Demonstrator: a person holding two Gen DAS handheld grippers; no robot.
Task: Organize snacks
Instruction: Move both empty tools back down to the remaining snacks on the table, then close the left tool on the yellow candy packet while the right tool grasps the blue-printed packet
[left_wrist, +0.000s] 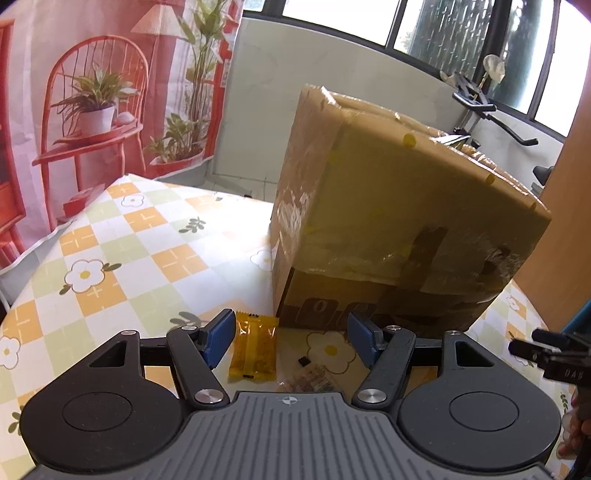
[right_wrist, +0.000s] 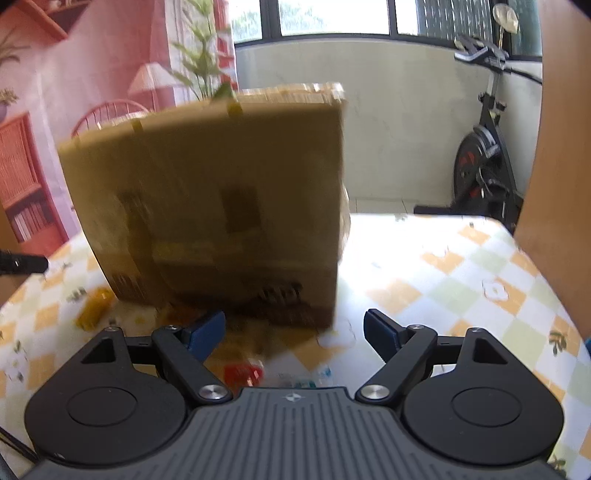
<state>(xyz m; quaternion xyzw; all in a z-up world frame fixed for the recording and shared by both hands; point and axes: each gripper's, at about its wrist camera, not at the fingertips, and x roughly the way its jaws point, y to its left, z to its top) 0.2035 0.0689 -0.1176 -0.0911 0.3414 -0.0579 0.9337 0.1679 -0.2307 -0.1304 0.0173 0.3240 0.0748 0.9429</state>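
A yellow snack packet (left_wrist: 254, 347) lies flat on the checked tablecloth just in front of a taped cardboard box (left_wrist: 391, 206). My left gripper (left_wrist: 290, 336) hangs open above it, the packet lying close to the left blue pad. A clear wrapper with brownish snack (left_wrist: 312, 380) sits by the gripper's base. In the blurred right wrist view, my right gripper (right_wrist: 293, 332) is open and empty before the same box (right_wrist: 221, 199). A red-printed wrapper (right_wrist: 243, 373) and a clear blue-printed one (right_wrist: 306, 376) lie below it. The yellow packet (right_wrist: 94, 302) shows at far left.
The round table (left_wrist: 110, 258) wears a flower-and-check cloth, its far edge behind the box. A printed pink curtain (left_wrist: 92, 92) hangs at left. An exercise bike (right_wrist: 484, 155) stands by the window wall. The other gripper's black tip (left_wrist: 546, 350) pokes in at right.
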